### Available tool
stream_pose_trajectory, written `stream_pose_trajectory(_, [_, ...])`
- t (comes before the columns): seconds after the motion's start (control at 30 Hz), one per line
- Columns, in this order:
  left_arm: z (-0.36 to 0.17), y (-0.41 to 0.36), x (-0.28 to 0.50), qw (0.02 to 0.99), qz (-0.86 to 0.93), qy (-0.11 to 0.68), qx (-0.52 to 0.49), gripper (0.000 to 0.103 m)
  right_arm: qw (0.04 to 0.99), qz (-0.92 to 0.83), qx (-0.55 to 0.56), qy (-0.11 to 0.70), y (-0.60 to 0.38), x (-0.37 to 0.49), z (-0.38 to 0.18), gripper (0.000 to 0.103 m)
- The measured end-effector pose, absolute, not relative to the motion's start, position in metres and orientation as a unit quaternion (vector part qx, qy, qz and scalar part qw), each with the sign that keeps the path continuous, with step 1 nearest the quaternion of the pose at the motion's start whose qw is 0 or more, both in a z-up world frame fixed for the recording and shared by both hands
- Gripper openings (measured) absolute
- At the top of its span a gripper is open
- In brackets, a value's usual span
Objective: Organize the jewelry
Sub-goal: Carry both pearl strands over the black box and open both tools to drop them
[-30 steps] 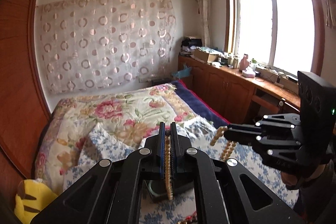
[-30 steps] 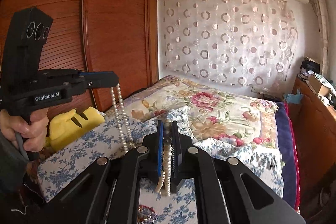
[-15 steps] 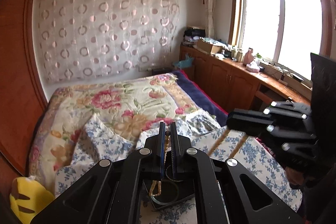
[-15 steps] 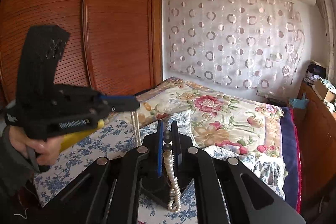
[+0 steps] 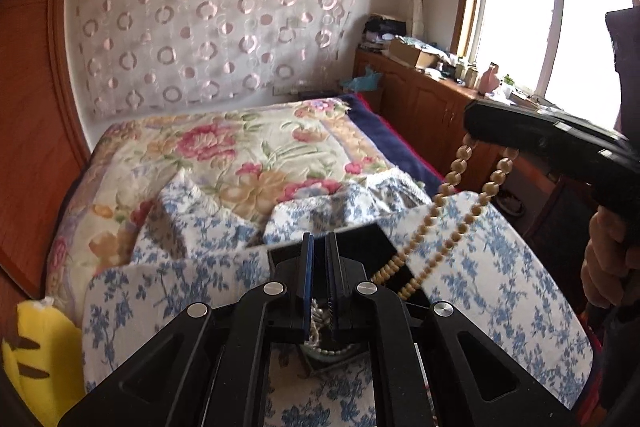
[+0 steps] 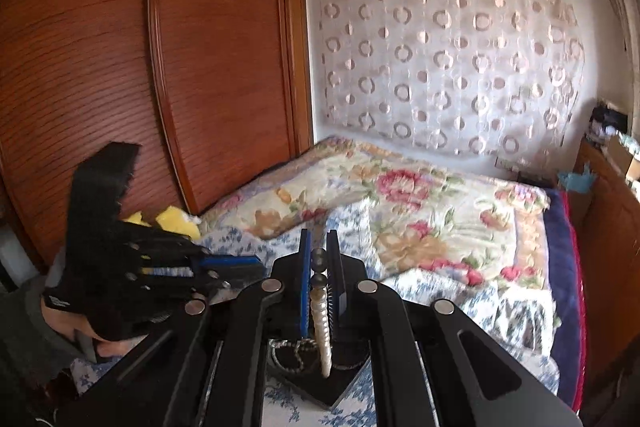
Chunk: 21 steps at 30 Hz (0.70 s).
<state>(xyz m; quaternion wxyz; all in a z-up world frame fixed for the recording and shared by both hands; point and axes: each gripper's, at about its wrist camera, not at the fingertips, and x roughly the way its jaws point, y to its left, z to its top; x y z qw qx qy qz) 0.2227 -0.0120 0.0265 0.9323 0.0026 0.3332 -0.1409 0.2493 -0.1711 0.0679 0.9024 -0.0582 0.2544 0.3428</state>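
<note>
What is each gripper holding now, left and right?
Left gripper: nearly closed, nothing visible between its fingers.
Right gripper: shut on the pearl necklace, which hangs toward the black tray.

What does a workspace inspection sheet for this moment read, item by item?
Surface: blue-floral cloth over the bed, with a black tray on it.
Job's things: bead necklace hangs from the right gripper towards the tray; dark chain lies in the tray.
Clutter: yellow plush toy beside the cloth.
Grippers: right gripper shut on the bead necklace; left gripper jaws nearly together, hold unclear.
Cables: nothing seen.
Surroundings: wooden wardrobe, window, cluttered wooden cabinet.
</note>
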Motion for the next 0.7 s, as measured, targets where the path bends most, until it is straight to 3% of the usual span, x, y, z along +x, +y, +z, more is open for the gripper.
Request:
stream_pose_trajectory(0.33, [0.001,-0.004,0.188,0.929,-0.137,0.343,0.003,0.006,0.887,0.321,-0.069,0.324,-0.159,0.254,0.001,0.009])
stream_pose_trajectory(0.7, [-0.013,-0.004,0.152,0.928,-0.137,0.346,0.008,0.007,0.895,0.307,-0.056,0.320,-0.171,0.221,-0.009,0.009])
